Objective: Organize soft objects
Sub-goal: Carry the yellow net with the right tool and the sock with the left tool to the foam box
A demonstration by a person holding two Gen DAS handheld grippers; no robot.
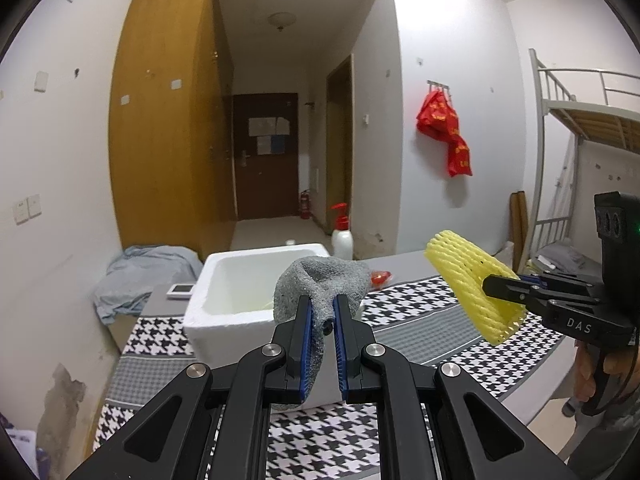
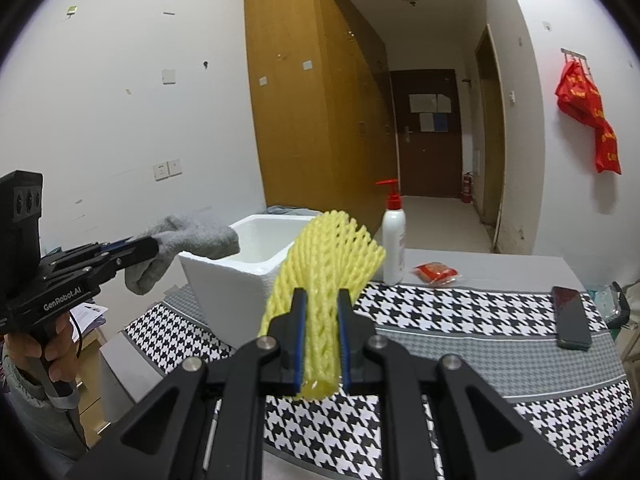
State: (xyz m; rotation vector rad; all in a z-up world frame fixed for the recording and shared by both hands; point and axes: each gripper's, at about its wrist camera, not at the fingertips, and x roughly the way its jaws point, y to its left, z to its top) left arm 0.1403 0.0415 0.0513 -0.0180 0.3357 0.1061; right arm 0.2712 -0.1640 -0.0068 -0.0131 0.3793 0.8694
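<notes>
Bedroom; sock (image 1: 320,280) in left hand-held gripper (image 1: 320,322)

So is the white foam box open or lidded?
Open. The white foam box has no lid, and its bare inner walls show in both views. Its floor is partly hidden, so contents: cannot tell.

Even, soft indoor light; sharp focus, strong fisheye bending, dark vignetted corners.
</notes>
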